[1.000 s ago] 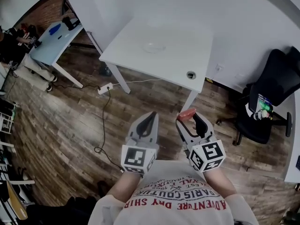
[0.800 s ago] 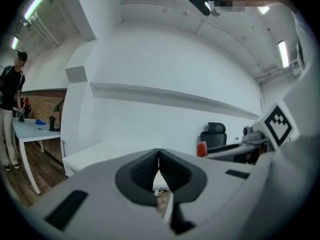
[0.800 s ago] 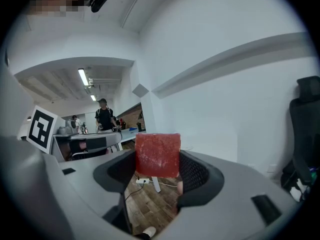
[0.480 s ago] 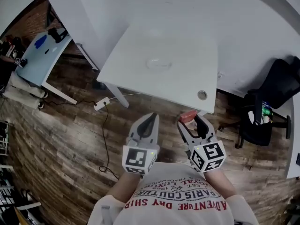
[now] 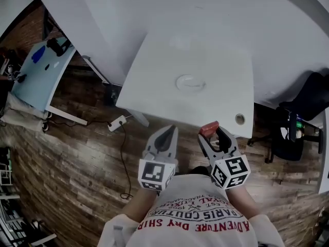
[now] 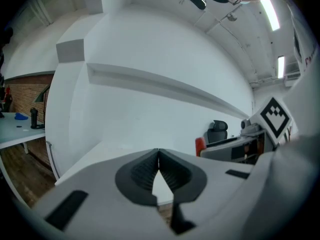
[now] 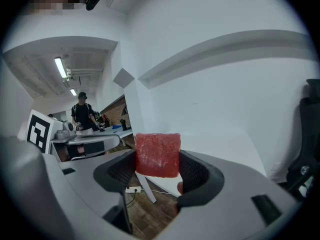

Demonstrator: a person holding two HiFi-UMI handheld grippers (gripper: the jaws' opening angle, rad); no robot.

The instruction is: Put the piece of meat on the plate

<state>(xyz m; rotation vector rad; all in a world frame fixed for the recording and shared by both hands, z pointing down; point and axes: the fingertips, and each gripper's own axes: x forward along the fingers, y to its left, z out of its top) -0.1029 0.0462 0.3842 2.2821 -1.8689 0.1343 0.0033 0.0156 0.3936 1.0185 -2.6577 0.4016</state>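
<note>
Meat (image 5: 209, 129), red and square-cut, pinched on both sides between the jaws of the right gripper (image 5: 212, 134). Fills the gap between the ribbed pads in the right gripper view (image 7: 157, 154) and stands a little above them, so jaws of that gripper (image 7: 159, 170) partly closed, tight on the block. Hangs in the air, in the head view right at the near edge of the white surface (image 5: 154, 81), not touching it.

Plate (image 5: 190, 83), pale and shallow, lying near the middle of the surface, well apart from the meat and with nothing on it.

Left gripper (image 5: 167, 133) just beside the right one, at much the same height, over the wooden floor (image 5: 77, 153). Jaws together at the tips in the left gripper view (image 6: 158, 159), nothing between them.

Round hole (image 5: 239, 119) near the surface's right front corner. Black office chair (image 5: 313, 94) off to the right, white power strip (image 5: 118, 122) on the floor by a table leg, light blue table (image 5: 36, 76) far left.
</note>
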